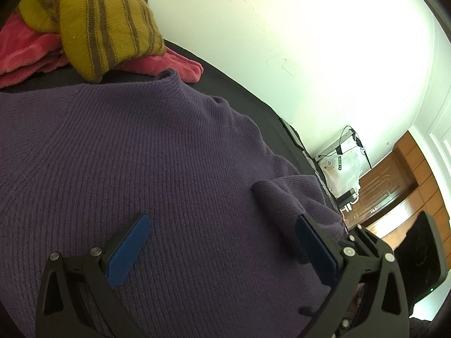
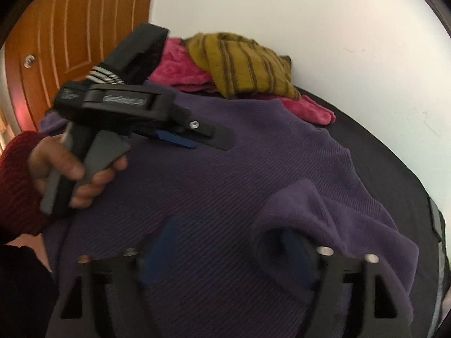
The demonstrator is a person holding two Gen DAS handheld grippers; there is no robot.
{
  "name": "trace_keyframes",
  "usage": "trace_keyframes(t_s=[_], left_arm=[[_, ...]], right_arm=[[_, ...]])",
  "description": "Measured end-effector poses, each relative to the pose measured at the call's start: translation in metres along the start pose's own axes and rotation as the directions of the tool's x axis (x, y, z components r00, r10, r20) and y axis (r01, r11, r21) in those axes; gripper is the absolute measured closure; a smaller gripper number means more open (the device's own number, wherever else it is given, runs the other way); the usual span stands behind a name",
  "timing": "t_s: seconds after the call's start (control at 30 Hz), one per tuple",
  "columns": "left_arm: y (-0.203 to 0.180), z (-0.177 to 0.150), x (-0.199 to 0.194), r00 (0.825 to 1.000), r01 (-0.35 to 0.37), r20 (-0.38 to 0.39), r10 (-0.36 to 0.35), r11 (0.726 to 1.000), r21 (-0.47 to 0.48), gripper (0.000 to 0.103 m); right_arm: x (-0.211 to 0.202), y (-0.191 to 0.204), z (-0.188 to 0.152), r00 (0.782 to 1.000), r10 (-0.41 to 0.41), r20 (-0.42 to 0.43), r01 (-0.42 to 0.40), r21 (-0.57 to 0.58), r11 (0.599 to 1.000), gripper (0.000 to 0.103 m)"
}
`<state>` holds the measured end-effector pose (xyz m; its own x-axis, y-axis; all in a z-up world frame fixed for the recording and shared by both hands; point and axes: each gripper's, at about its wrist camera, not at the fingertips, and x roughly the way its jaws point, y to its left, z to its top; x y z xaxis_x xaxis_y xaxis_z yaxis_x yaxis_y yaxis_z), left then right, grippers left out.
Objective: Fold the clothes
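Purple ribbed knit fills nearly everything: a purple sweater [image 1: 157, 152] lies spread flat on the dark table [image 1: 253, 95], its neck end toward the white wall [image 1: 310, 42]. Over the sweater's body hangs the left gripper [image 1: 222, 242], jaws spread wide, blue pads [image 1: 128, 249] apart with nothing between them, only bare knit below. From the right wrist view that same left gripper [image 2: 197, 140] shows from the side above the sweater's middle, and the person's left hand [image 2: 76, 174] wraps its handle, a dark red knit sleeve [image 2: 17, 180] at the wrist. At the sweater's near right side a sleeve is folded in across the body, a loose hump of purple cloth [image 2: 324, 217]. The right gripper [image 2: 228, 253] stands open right there; the picture is blurred, its left pad clear of the fabric and its right pad partly tucked behind the sleeve's fold, no pinch on it that I can see. Beyond the sweater's neck, against the wall, sits a pile: a mustard striped knit [image 1: 93, 19] heaped on top of a pink fleece garment [image 1: 31, 53]. Off past the sweater's right edge, in the left wrist view, a wooden door [image 1: 394, 186] and a white plastic bag [image 1: 344, 171] stand on the floor side.
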<state>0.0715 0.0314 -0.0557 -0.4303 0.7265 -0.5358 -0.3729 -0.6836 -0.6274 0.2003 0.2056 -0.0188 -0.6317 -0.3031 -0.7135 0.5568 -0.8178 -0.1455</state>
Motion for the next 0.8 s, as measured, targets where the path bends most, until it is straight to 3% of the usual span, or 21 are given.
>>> trace_keyframes(t_s=[0.2,0.33,0.47,0.6,0.8], left_arm=[[-0.001,0.000,0.002,1.000,-0.007,0.000,0.007,1.000,0.002,0.000],[-0.001,0.000,0.003,1.000,-0.009,0.002,0.009,1.000,0.003,0.000],[0.000,0.000,0.003,1.000,-0.009,0.003,0.009,1.000,0.004,0.000],[0.000,0.001,0.003,1.000,-0.014,-0.001,0.014,1.000,0.013,0.000],[0.001,0.000,0.000,0.999,-0.028,0.016,0.028,1.000,0.008,0.000]], right_arm=[[-0.037,-0.027,-0.015,0.989,0.109,0.100,-0.124,0.164,0.979,0.025],[-0.057,-0.068,-0.027,0.973,0.129,0.190,-0.192,0.362,0.912,0.025],[-0.047,-0.089,-0.033,0.977,0.122,0.177,-0.193,0.479,0.856,0.025],[-0.037,-0.099,-0.031,0.981,0.102,0.168,-0.177,0.528,0.831,0.025],[0.000,-0.114,-0.038,0.987,0.145,0.068,-0.156,0.605,0.781,0.025]])
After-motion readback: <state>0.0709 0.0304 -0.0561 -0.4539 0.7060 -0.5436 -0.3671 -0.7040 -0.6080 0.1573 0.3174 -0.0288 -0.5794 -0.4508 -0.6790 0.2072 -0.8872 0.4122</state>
